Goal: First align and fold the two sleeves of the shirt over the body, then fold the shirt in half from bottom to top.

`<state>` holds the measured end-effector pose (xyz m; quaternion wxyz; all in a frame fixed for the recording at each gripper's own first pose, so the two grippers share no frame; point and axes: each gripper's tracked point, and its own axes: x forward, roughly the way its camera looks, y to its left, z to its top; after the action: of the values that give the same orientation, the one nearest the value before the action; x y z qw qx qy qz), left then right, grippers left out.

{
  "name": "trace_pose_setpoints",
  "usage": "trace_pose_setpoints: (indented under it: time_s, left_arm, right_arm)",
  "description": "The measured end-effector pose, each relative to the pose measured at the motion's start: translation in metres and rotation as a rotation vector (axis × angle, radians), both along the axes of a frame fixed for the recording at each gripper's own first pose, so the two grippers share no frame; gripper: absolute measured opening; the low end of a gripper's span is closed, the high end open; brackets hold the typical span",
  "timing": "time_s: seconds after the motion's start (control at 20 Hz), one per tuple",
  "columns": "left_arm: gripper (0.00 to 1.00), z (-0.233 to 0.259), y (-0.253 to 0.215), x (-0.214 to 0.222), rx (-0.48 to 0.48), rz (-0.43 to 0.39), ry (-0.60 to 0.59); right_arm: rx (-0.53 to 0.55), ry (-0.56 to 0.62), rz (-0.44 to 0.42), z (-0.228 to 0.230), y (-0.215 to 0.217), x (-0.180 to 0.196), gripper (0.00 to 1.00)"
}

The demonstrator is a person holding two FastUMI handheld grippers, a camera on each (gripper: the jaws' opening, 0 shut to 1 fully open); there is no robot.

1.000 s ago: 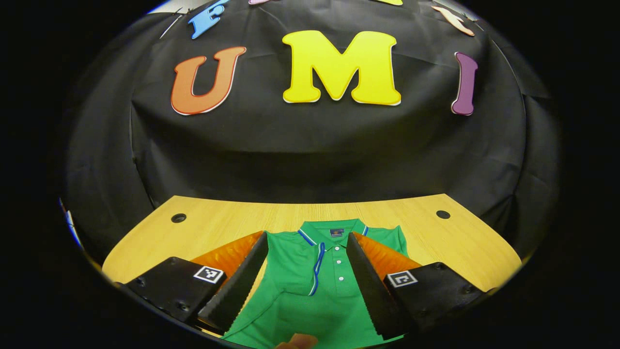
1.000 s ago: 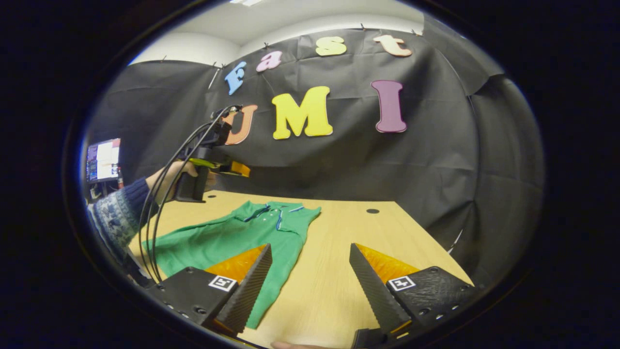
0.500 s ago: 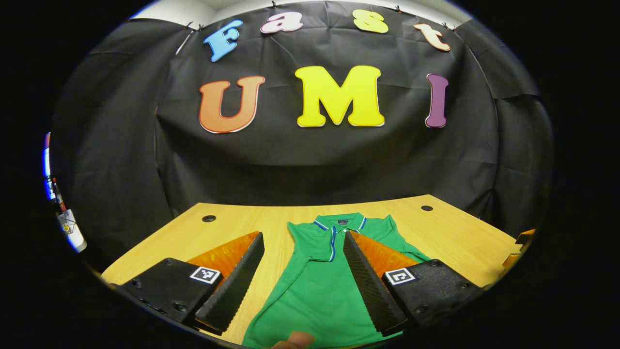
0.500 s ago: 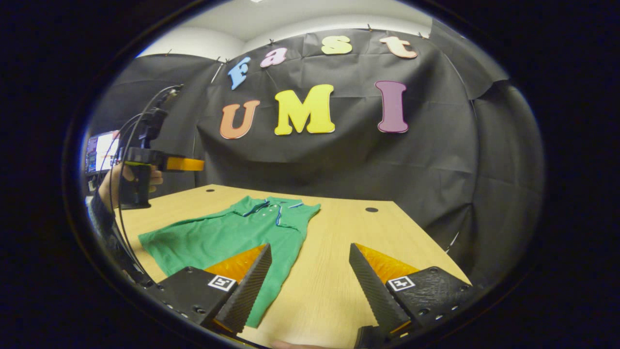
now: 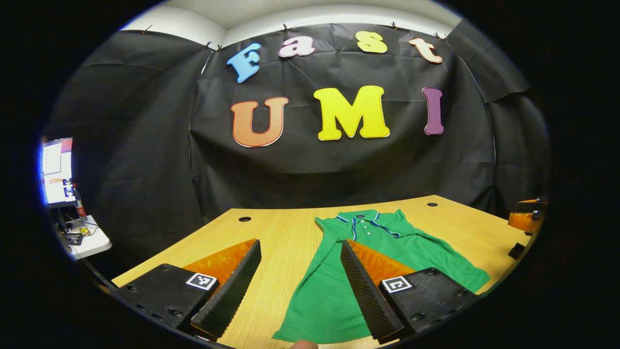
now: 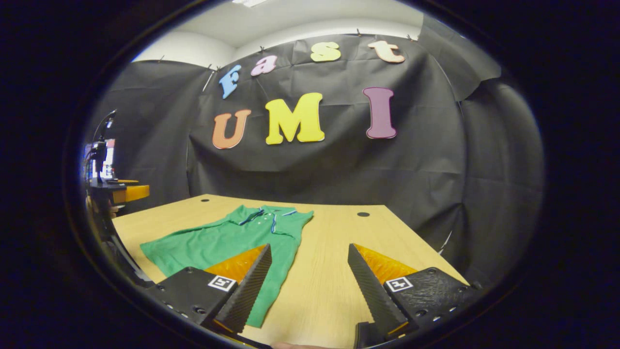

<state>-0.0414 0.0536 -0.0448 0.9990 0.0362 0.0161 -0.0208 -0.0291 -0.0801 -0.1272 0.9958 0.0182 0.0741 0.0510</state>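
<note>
On the wooden table (image 5: 271,232), toward 12 o'clock from my left gripper (image 5: 296,286), the green polo shirt (image 5: 382,247) lies flat with its collar (image 5: 361,216) at the far end, nearest the black cloth wall, and its hem at 6 o'clock, close to me. My left gripper hangs above the near table edge with its fingers spread wide and nothing between them. The left finger is over bare wood; the right finger overlaps the shirt's body in the left gripper view. I cannot tell whether it touches the fabric. The shirt runs from 12 toward 4 o'clock there, its far side spreading toward the table's right edge. A cable hole (image 5: 244,219) sits at 11 o'clock and another at 1 o'clock. At 9 o'clock, off the table, a lit monitor (image 5: 55,170) stands above a small white shelf.

In the right gripper view, my right gripper (image 6: 310,283) is also wide open and empty, held over bare wood. The shirt (image 6: 227,240) lies at 10 o'clock from it, collar away, the placket's buttons visible. My right gripper's left finger overlaps the shirt's near edge in that view; contact unclear. At 9 o'clock the other gripper (image 6: 121,191) shows at the table's far left edge, too small and side-on to judge.
</note>
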Motion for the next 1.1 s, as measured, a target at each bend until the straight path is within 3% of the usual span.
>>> trace_pose_setpoints:
  time_s: [0.25, 0.5, 0.75, 1.1]
  left_arm:
    - [1.00, -0.021, -0.001, -0.003, -0.012, -0.039, -0.001]
    - [1.00, -0.095, 0.007, 0.004, -0.072, -0.044, 0.165]
    - [1.00, -0.147, 0.010, -0.006, -0.049, -0.048, 0.270]
    - [1.00, -0.171, 0.006, -0.008, -0.064, -0.052, 0.330]
  right_arm:
    - [0.014, 0.013, 0.036, -0.003, 0.021, -0.009, 0.96]
    - [-0.021, 0.062, 0.027, -0.048, 0.039, -0.020, 0.95]
    - [-0.022, 0.228, 0.045, -0.114, 0.057, -0.037, 0.96]
    - [-0.021, 0.280, 0.059, -0.128, 0.067, -0.042, 0.96]
